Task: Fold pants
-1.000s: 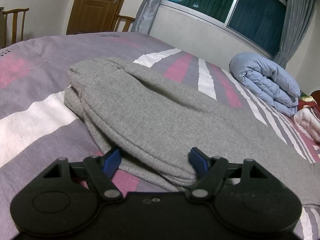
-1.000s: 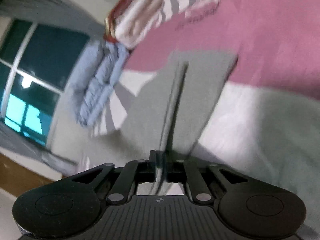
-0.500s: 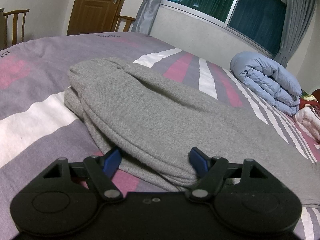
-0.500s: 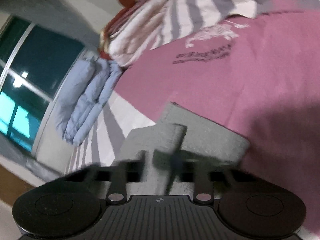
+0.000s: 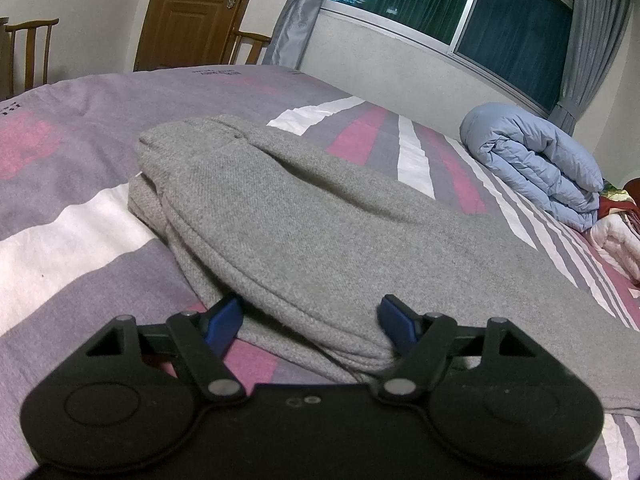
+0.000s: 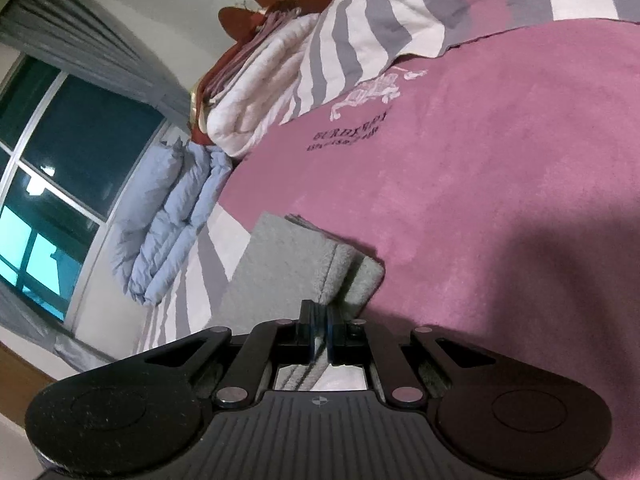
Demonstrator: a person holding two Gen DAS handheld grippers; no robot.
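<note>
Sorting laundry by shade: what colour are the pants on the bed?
Plain heather grey pants, no pattern; clearest in the left wrist view.

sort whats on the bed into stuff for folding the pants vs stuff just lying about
For the job:
grey pants
left tool, open around the pants' edge
right tool, shut on the pants

Lying about:
blue duvet
white blanket
chairs
</note>
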